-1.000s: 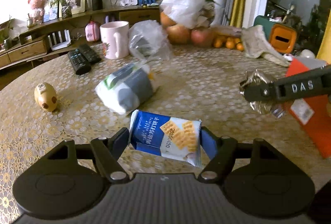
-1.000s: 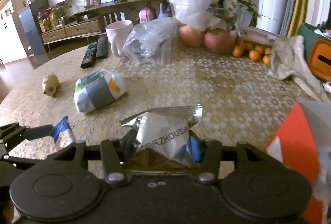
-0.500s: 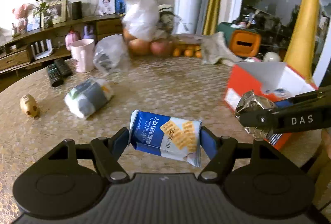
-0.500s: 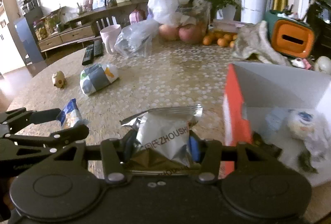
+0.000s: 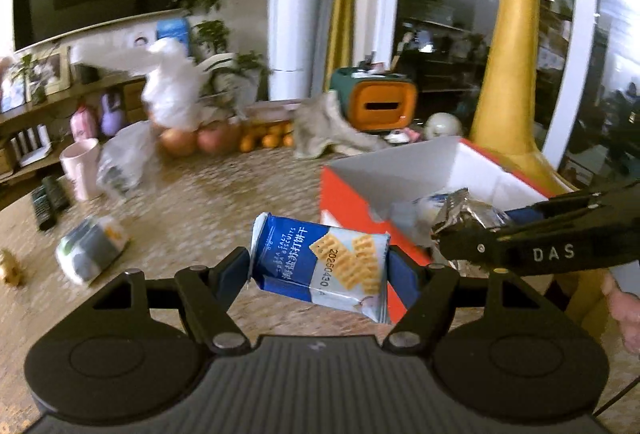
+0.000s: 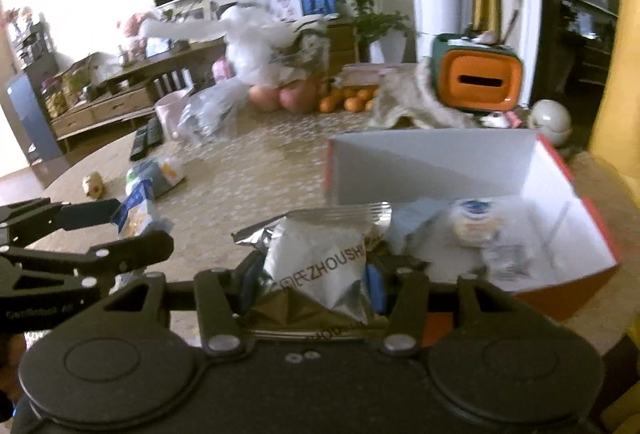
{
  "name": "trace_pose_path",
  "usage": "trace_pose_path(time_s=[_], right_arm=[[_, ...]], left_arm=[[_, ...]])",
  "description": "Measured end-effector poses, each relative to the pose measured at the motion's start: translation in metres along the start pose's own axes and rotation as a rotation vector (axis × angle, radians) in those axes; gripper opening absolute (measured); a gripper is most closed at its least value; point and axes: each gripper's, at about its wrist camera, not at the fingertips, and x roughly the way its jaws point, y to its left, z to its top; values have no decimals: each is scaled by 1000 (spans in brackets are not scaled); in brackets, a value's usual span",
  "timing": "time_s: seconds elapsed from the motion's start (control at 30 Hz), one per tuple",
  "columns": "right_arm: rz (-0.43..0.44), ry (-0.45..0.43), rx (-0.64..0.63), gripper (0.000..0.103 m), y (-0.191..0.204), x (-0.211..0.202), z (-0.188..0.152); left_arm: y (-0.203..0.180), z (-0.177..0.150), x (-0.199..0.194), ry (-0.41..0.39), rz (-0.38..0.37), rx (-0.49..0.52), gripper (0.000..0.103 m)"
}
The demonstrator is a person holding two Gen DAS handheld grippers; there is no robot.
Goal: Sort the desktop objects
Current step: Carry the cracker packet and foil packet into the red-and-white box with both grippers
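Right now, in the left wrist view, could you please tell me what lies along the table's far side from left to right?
Remote controls → pink mug → clear plastic bag → apples → oranges → crumpled cloth → orange and green box.

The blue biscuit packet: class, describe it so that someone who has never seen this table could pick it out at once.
Find the open red box on the patterned table. Just left of it, the left gripper holds the biscuit packet off the table. It is blue with square crackers printed on it, whereas the packet in the right gripper is crinkled silver foil.
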Motion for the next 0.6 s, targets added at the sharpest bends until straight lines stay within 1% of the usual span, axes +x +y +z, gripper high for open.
trace_pose_path(time_s=[0.13,0.3,0.47,0.6], right_arm=[[-26,-21,29,51,-26,-7,1],[-82,-39,69,51,-64,-8,4],[-137,-55,96,52,-96,-2,9],[-161,-51,115,52,-115,11,15]], left_arm=[[-21,6,11,4,-45,21,73],[-45,12,30,23,-83,63,73],[-69,25,53,22,-114,122,73],[-83,34,76,43,-133,158,74]])
